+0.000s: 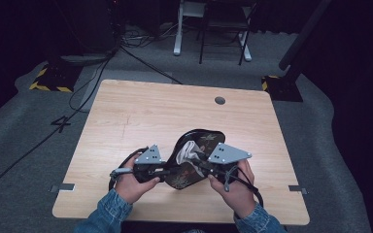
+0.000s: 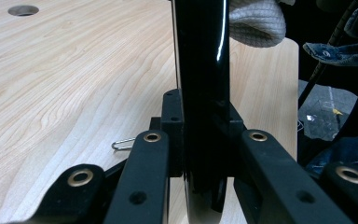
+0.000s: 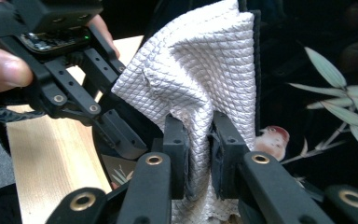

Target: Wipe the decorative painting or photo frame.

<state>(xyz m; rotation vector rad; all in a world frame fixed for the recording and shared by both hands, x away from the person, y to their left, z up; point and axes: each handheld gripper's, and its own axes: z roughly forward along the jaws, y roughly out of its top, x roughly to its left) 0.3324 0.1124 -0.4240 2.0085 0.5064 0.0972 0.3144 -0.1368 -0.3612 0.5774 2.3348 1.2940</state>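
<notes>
Near the table's (image 1: 126, 116) 6 o'clock edge, the left gripper (image 2: 204, 140) is clamped on the rim of a black lacquered tray (image 1: 187, 175). At the tray's 12 o'clock, the right gripper (image 3: 199, 144) pinches a white quilted cloth (image 3: 200, 70) against its painted face.

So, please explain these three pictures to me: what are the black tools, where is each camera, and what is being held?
A person at a wooden table holds a hand-operated gripper in each hand. One camera looks down from above; the two others ride on the grippers and look along their jaws. The left gripper is shut on the rim of a glossy black tray painted with a bird and bamboo leaves. The right gripper is shut on a white quilted cloth that lies against the tray, apparently to wipe it. A small paper clip lies on the table.
</notes>
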